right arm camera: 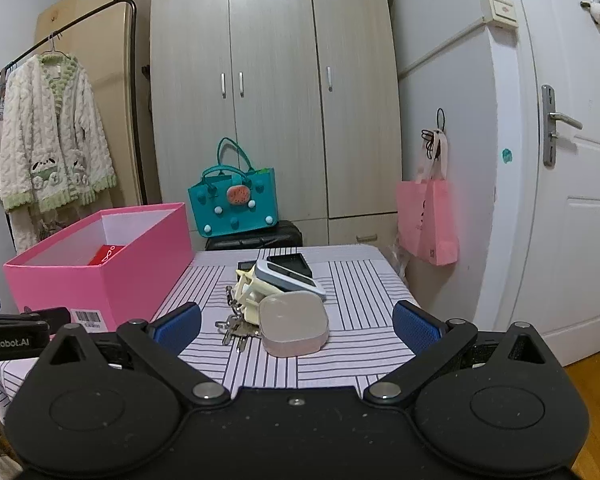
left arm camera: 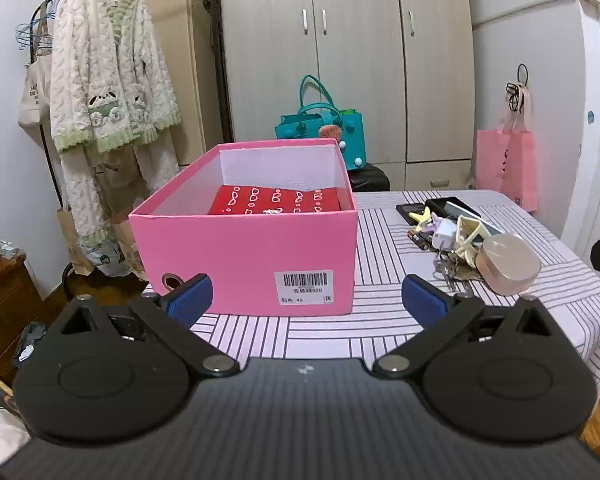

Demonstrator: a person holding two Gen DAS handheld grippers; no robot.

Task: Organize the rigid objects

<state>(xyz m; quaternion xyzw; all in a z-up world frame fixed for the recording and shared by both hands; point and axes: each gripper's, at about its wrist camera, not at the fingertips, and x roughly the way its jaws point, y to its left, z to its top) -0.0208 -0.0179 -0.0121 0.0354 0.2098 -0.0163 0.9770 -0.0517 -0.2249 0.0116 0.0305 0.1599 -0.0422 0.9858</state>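
I have the table [right arm camera: 352, 344] in front of me under a striped cloth, and the biggest thing on it is the pink box [left arm camera: 244, 248], open-topped, sitting toward the left edge with a red packet [left arm camera: 276, 202] already lying inside. My left gripper [left arm camera: 306, 300] hangs just short of the box's near wall, jaws spread wide with nothing between them. If I push that hand forward carelessly, one finger could shove the light cardboard box along the cloth or off the left edge.

My right gripper [right arm camera: 298, 326] faces the clutter heaped near the middle of the table, toward the right edge; its jaws are also spread wide and empty. The nearest piece is a rounded pink case [right arm camera: 294, 326], smooth and curved, so I judge it may squirt out of the pads if I close off-centre. Behind it a grey device [right arm camera: 290, 278] leans on a dark flat box [right arm camera: 290, 262]; lifting either could topple the other. Smallest, the keys [right arm camera: 238, 330] and a cream clip [right arm camera: 248, 292] touch the case, so a grab there may drag them along and scatter the loose bits.
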